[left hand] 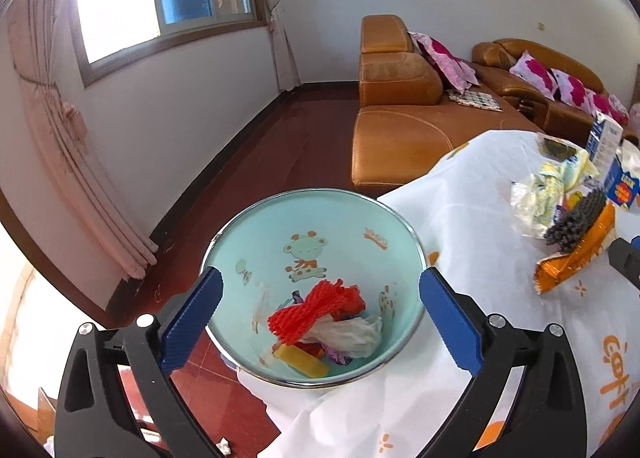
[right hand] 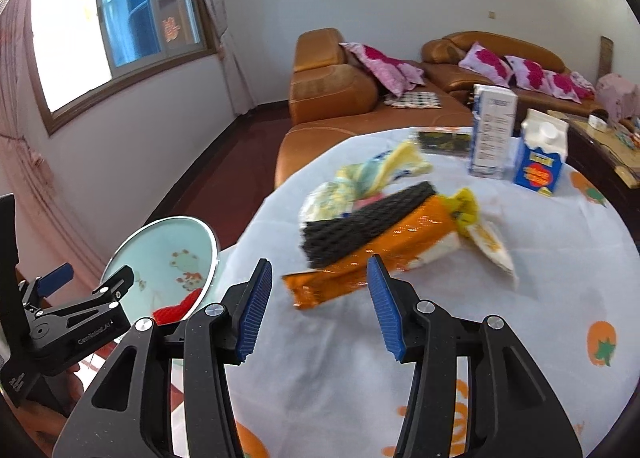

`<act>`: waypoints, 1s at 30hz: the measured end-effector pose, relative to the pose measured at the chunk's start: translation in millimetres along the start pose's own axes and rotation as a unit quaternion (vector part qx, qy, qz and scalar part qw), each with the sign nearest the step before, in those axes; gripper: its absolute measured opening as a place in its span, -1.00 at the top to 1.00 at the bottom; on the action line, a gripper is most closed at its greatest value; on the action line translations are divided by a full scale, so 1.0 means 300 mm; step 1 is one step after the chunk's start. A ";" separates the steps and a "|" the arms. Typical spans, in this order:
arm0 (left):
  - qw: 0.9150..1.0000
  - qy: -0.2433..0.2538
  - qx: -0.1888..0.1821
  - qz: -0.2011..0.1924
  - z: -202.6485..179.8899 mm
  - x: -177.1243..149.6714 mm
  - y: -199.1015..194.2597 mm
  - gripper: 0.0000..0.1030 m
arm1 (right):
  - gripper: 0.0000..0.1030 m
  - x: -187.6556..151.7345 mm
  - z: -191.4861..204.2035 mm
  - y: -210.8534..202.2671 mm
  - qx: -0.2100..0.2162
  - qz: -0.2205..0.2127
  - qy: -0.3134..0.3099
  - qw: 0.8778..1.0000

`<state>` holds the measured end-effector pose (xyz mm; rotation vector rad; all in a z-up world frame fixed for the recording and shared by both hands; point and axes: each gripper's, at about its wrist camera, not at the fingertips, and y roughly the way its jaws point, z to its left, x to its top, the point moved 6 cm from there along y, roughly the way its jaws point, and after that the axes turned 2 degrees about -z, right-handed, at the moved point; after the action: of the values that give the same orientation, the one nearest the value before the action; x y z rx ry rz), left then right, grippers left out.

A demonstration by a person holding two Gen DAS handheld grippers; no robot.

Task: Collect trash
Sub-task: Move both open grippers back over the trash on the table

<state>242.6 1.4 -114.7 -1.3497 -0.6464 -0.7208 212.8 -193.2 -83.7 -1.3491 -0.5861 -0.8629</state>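
The left gripper [left hand: 320, 298] stands as wide as it goes, its blue pads spread to either side of the bin's mouth with nothing between them and nothing touching them. It hangs over the pale green bin [left hand: 256, 226], which has a chrome rim and cartoon animals printed inside. At the bottom of the bin lie a red foam net [left hand: 320, 308], a crumpled white wrapper [left hand: 352, 336], a yellow piece [left hand: 306, 362] and scraps of purple and orange.

The right gripper [right hand: 318, 306] is partly open and empty, its pads clear of everything. Just beyond its tips, on the white tablecloth [right hand: 540, 258] printed with oranges, lies the remaining heap of trash: an orange foil packet [right hand: 360, 258] nearest the pads, a black foam net [right hand: 364, 224] on top of it, and crumpled yellow and white wrappers [right hand: 360, 178] behind.

Only the left wrist view looks down into the bin and shows its contents; there the trash heap sits at the far right edge. Only the right wrist view shows the heap whole, though blurred, along with two cartons [right hand: 516, 138] standing at the table's far side. It also shows the left gripper from the side, beside the tilted-looking bin, with just a bit of red net visible inside. Both views take in the orange sofa [right hand: 332, 98] and window [right hand: 116, 22] behind.
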 end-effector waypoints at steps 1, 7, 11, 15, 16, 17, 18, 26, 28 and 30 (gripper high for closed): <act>1.000 0.005 -0.001 -0.001 -0.016 0.001 -0.006 -0.88 | 0.03 -0.001 -0.011 -0.005 -0.002 -0.001 0.003 1.000; 1.000 0.023 -0.010 -0.005 -0.080 0.007 -0.028 -0.88 | 0.03 -0.011 -0.091 -0.038 -0.014 -0.005 0.018 1.000; 0.999 0.031 -0.020 -0.008 -0.122 0.009 -0.042 -0.88 | 0.03 -0.018 -0.140 -0.061 -0.024 -0.009 0.024 0.999; 0.999 0.038 -0.034 -0.006 -0.163 0.004 -0.050 -0.88 | 0.03 -0.022 -0.196 -0.078 -0.035 -0.011 0.034 0.999; 0.998 0.042 -0.035 -0.006 -0.175 0.003 -0.053 -0.88 | 0.03 -0.022 -0.210 -0.081 -0.038 -0.011 0.037 0.999; 0.998 0.045 -0.036 -0.007 -0.185 0.001 -0.056 -0.88 | 0.03 -0.024 -0.223 -0.086 -0.041 -0.011 0.039 0.998; 0.998 0.048 -0.038 -0.007 -0.197 0.000 -0.059 -0.88 | 0.03 -0.026 -0.240 -0.092 -0.045 -0.012 0.042 0.998; 0.996 0.060 -0.065 -0.005 -0.270 -0.017 -0.071 -0.88 | 0.03 -0.047 -0.359 -0.124 -0.076 -0.010 0.057 0.995; 0.995 0.062 -0.083 0.000 -0.293 -0.027 -0.069 -0.88 | 0.03 -0.055 -0.387 -0.127 -0.082 -0.008 0.063 0.995; 0.993 0.063 -0.105 0.002 -0.319 -0.035 -0.069 -0.88 | 0.03 -0.065 -0.417 -0.131 -0.089 -0.006 0.069 0.994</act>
<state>220.1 -94.3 -120.9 -1.4833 -0.4774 -0.8815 155.5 -312.1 -95.5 -1.4337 -0.4179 -1.0294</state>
